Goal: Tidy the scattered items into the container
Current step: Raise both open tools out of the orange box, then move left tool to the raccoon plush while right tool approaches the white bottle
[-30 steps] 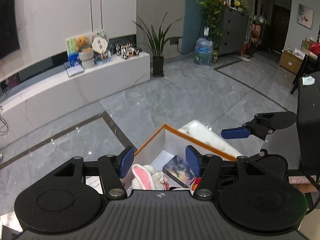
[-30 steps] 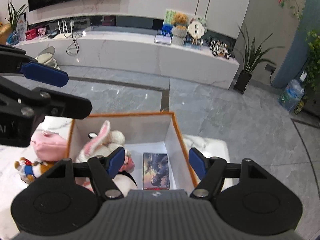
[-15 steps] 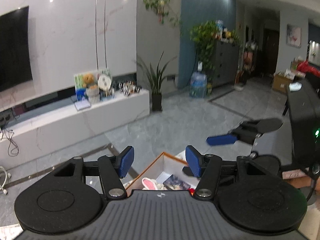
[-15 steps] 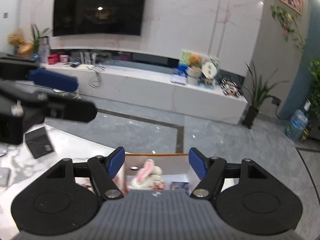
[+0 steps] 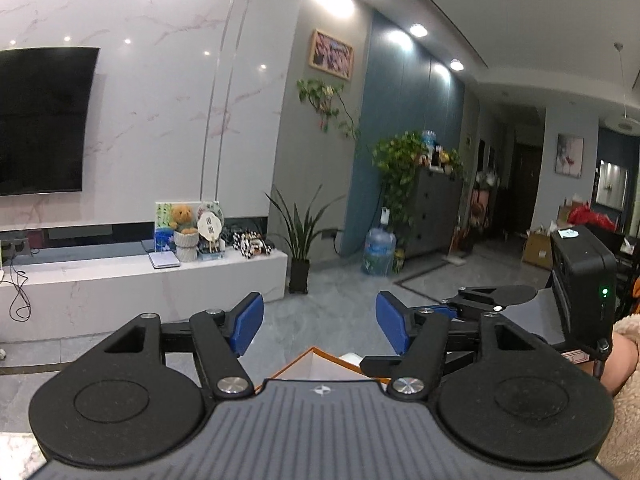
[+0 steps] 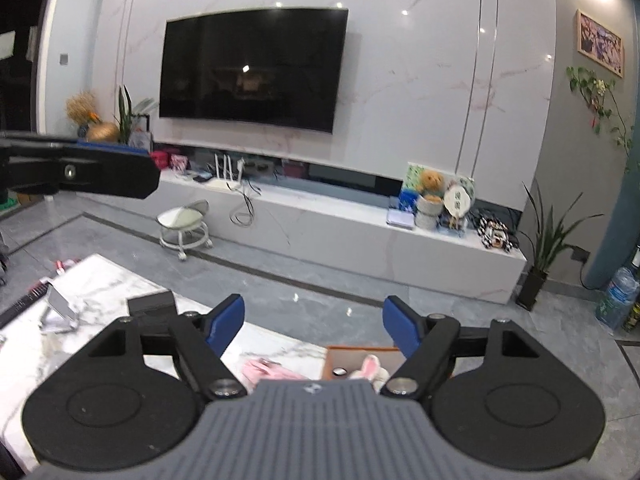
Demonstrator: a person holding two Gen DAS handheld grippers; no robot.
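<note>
Orange-rimmed box (image 6: 362,354) low on the marble worktop (image 6: 100,292), one bunny toy (image 6: 370,368) inside. Left hand-held gripper (image 5: 318,322) and right hand-held gripper (image 6: 314,322) both spread, just opened wider, pinching nothing, raised above the box. One pink thing (image 6: 266,370), maybe a pouch, left outside beside it.

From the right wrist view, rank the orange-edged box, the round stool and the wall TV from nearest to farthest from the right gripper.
1. Orange-edged box: just below the right gripper, a bunny toy inside.
2. Round stool: on the floor, left of centre, before the TV bench.
3. Wall TV: high on the far marble wall.
</note>
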